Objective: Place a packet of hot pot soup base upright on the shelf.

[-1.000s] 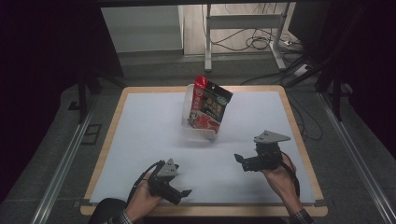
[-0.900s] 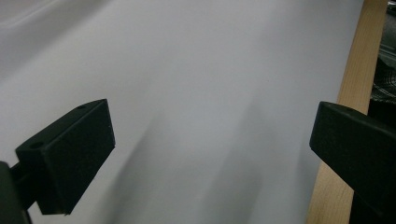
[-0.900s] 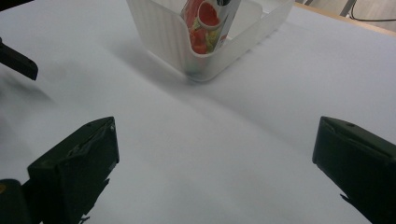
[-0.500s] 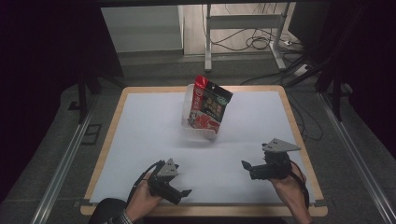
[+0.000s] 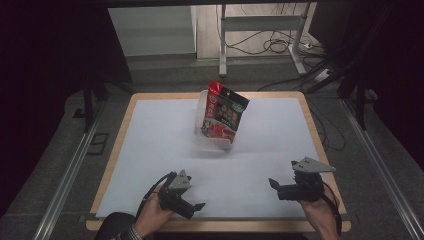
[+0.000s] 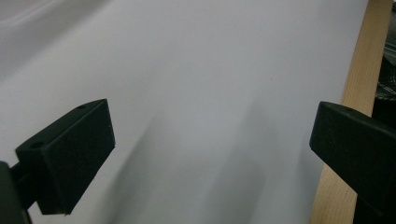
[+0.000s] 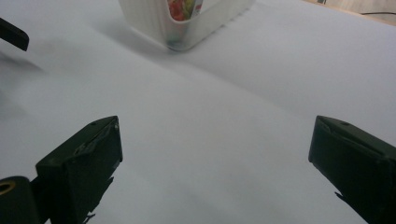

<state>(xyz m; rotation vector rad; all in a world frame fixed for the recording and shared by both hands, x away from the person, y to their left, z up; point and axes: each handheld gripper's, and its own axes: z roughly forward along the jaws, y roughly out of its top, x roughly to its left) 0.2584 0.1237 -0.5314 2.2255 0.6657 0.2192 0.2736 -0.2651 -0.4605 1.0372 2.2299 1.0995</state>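
Observation:
A red and black snack packet (image 5: 224,114) stands tilted in a clear plastic container (image 5: 212,142) at the middle back of the white table. Its corner shows in the right gripper view as container (image 7: 187,21) with the packet (image 7: 180,7) inside. My left gripper (image 5: 199,206) rests low near the front edge, left of centre; in its own view it is the left gripper (image 6: 210,154), open, nothing between the jaws. My right gripper (image 5: 273,183) sits at the front right, pointing left; its own view shows the right gripper (image 7: 215,172) open over bare table.
The white table top (image 5: 150,145) has a wooden rim (image 5: 112,165), which also runs along the right of the left gripper view as rim (image 6: 355,79). Metal rails (image 5: 65,175) flank the table. Cables (image 5: 280,45) and a stand lie on the floor beyond.
The right gripper has drawn back towards the front right edge of the table and lower. The left gripper has stayed in place. The packet and container have not moved.

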